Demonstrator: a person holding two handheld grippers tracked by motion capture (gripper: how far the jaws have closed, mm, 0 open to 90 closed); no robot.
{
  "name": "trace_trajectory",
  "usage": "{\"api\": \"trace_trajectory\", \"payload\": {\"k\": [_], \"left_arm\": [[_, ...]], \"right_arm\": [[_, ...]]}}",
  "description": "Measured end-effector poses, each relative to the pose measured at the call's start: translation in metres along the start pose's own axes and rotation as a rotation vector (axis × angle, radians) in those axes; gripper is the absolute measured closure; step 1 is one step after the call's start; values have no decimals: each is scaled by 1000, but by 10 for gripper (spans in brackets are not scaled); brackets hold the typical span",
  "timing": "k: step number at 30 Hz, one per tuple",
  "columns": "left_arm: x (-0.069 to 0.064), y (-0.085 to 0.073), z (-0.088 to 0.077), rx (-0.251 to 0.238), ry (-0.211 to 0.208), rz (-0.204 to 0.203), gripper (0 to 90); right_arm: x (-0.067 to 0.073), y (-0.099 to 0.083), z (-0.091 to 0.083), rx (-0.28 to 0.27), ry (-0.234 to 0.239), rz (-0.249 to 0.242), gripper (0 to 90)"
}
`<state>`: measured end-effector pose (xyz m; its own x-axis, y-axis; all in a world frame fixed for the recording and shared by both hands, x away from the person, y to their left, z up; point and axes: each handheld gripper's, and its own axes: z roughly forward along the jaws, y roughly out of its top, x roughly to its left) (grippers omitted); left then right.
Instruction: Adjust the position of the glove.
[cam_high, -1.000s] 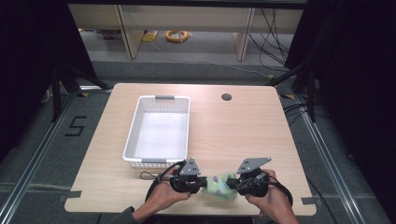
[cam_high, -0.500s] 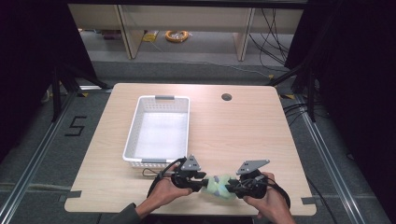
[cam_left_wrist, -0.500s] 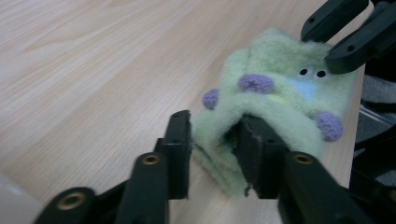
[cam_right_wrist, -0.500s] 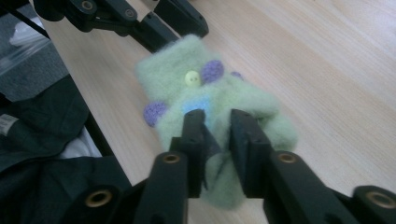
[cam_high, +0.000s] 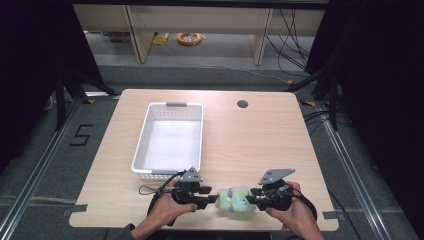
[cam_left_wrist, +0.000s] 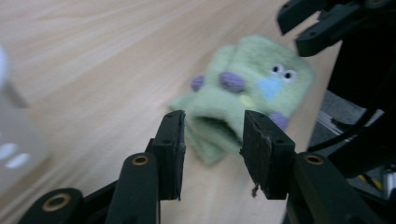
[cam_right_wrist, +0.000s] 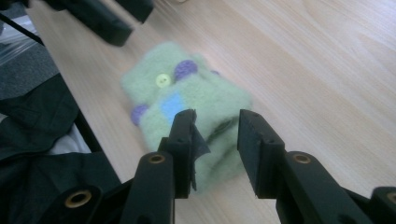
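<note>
Claws first: my left claw (cam_left_wrist: 212, 140) stands partly open, its pads on either side of the open cuff end of the green plush toy (cam_left_wrist: 243, 93), not yet pinched on the fabric as far as I can judge. My right claw (cam_right_wrist: 215, 140) is likewise agape around the opposite end of the toy, one pad close against the fleece, nothing firmly held.

Seen from above, the toy (cam_high: 235, 201) lies on the bench (cam_high: 260, 140) between both claws, at the near edge, well apart from the white basket (cam_high: 145, 137), which sits further back and to the left.

Judging by this, the grasp is only being set up; closing, lifting and any carrying remain. Blur softens the toy in both gripper views, so whether the pads actually touch cloth is hard to tell.
</note>
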<state>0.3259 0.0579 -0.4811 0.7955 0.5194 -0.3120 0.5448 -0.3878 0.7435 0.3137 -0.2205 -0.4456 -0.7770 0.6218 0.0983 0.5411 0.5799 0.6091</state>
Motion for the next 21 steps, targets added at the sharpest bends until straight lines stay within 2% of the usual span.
{"api": "trace_trajectory", "payload": {"k": [1, 2, 3, 6, 7, 9, 11, 12, 13, 14, 15, 16, 17, 18, 19, 20, 21], "left_arm": [[-3, 0, 2, 5, -8, -7, 588], [-3, 0, 2, 5, -8, -7, 587], [-8, 1, 7, 21, -30, -20, 579], [-11, 1, 13, 40, -36, -23, 572], [-12, 1, 19, 60, -40, -29, 568], [-12, 2, 25, 74, -26, -17, 556], [-12, 1, 27, 78, -13, -27, 604], [-8, 1, 30, 71, 2, -11, 641], [-7, 2, 30, 58, 9, -10, 708], [-5, 2, 30, 43, 12, -15, 770], [-5, 2, 30, 43, 12, -15, 832], [-4, 4, 27, 29, 10, -2, 852], [-4, 4, 27, 29, 10, -2, 868], [-6, 8, 22, 1, 23, 26, 896], [-6, 8, 22, 1, 23, 26, 897], [-7, 14, 17, -12, 30, 53, 897], [-8, 16, 16, -25, 29, 41, 897]], "right_arm": [[1, 1, 0, 14, -1, 26, 675], [1, 1, 0, 14, -1, 26, 675], [0, 1, 2, 11, -7, 4, 675], [1, 0, 4, 7, 4, 8, 671], [2, 0, 2, 30, 12, 22, 658], [3, -2, 7, 35, 15, 40, 646], [2, -2, 9, 41, 12, 22, 652], [3, -3, 17, 55, 16, 28, 698], [1, -3, 19, 62, 15, 8, 753], [2, -2, 18, 71, 21, 33, 801], [0, -3, 21, 37, 9, 3, 836], [-1, -2, 20, 35, 24, -24, 864], [1, -2, 16, 36, 21, -4, 880], [1, -1, 12, 39, 25, -22, 887], [1, -1, 12, 39, 25, -22, 887], [4, -1, 7, 25, 18, -25, 899], [5, -1, 6, 19, 15, -37, 900]]}}
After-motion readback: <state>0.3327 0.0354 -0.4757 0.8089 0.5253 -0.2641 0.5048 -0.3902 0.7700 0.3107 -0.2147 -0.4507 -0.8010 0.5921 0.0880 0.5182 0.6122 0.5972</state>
